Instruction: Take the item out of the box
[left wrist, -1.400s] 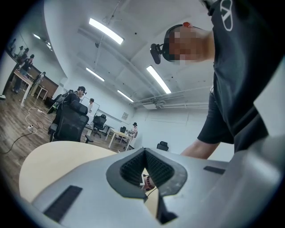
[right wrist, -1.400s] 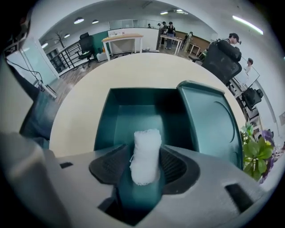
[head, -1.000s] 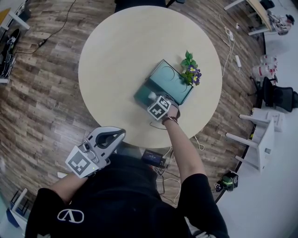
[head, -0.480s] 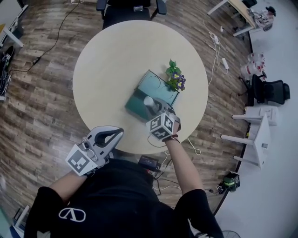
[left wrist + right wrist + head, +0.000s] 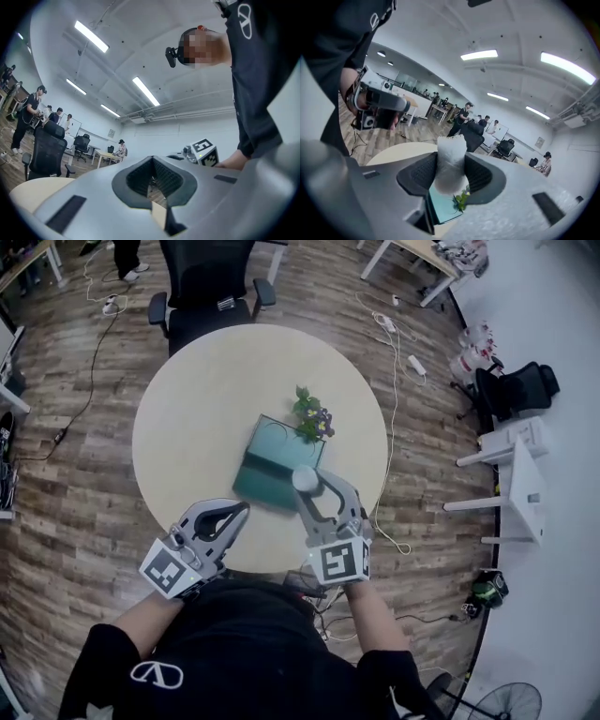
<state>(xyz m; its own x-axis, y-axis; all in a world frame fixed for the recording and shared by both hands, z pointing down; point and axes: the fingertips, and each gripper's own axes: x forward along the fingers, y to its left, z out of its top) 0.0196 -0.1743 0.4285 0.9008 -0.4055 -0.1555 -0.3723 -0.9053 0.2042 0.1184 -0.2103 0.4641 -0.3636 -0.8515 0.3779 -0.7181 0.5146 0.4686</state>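
A teal open box lies on the round beige table, with a small flowering plant at its far corner. My right gripper is shut on a white wrapped item, held above the box's near right part. In the right gripper view the white item stands between the pads, and the box and plant lie below it. My left gripper hangs over the table's near edge, shut and holding nothing; in the left gripper view its tips meet.
A black office chair stands at the table's far side. Cables run over the wooden floor to the right, near white stools. A black device sits on the floor under the near edge. People and desks show in the background.
My right gripper has risen out of the box and drawn back toward me with the white item in it. The left gripper has barely moved. The head view has shifted.
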